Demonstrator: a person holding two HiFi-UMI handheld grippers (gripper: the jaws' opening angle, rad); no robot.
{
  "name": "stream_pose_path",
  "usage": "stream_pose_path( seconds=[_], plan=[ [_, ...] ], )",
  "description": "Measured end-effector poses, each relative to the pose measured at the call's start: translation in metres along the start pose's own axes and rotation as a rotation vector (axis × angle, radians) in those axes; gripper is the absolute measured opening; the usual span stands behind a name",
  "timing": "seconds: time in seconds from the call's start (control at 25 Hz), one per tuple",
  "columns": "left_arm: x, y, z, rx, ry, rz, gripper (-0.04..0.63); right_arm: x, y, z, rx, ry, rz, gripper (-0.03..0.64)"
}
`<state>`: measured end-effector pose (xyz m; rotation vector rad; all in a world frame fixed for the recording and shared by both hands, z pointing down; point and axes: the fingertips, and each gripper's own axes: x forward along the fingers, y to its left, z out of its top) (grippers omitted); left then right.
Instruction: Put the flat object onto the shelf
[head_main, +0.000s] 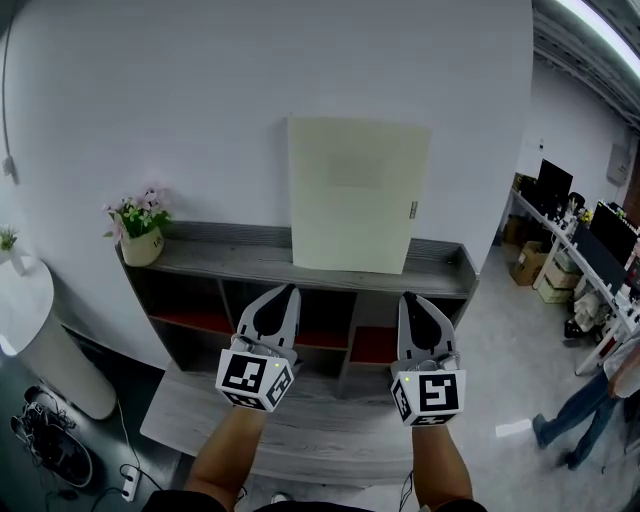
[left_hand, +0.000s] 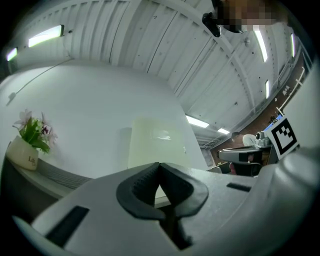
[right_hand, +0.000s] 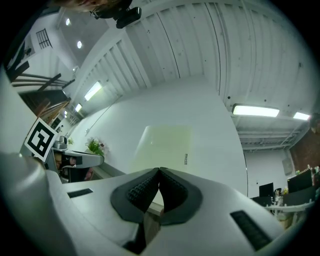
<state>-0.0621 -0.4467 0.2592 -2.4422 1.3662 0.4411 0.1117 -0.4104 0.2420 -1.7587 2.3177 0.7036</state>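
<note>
The pale flat object (head_main: 358, 195) stands upright at the back edge of the shelf (head_main: 220, 262) top, toward its right end. The left gripper (head_main: 285, 291) and right gripper (head_main: 408, 298) have their fingers closed together, holding nothing.

A plain white wall (head_main: 200, 120) fills most of the head view; against it stands a low grey shelf (head_main: 230, 262) with open compartments, some lined red; a potted flowering plant (head_main: 140, 240) sits at the left end of its top; a pale wood-grain platform (head_main: 200, 415) lies lower in front. To the left stands a white round pedestal (head_main: 50, 350), with cables (head_main: 50, 445) coiled beside its base. At the right, the grey floor (head_main: 500, 370) runs past desks (head_main: 575, 250) with dark monitors and cardboard boxes (head_main: 527, 265). Overhead, a white ribbed ceiling (left_hand: 150, 40) carries strip lights (left_hand: 46, 35).
</note>
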Motion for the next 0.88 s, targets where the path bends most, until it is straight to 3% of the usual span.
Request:
stream_pose_path(
  seconds=[0.88],
  plan=[
    [-0.016, 0.002, 0.011, 0.051, 0.008, 0.019, 0.006, 0.0, 0.024, -0.002, -0.029, 0.023, 0.008, 0.023]
  ],
)
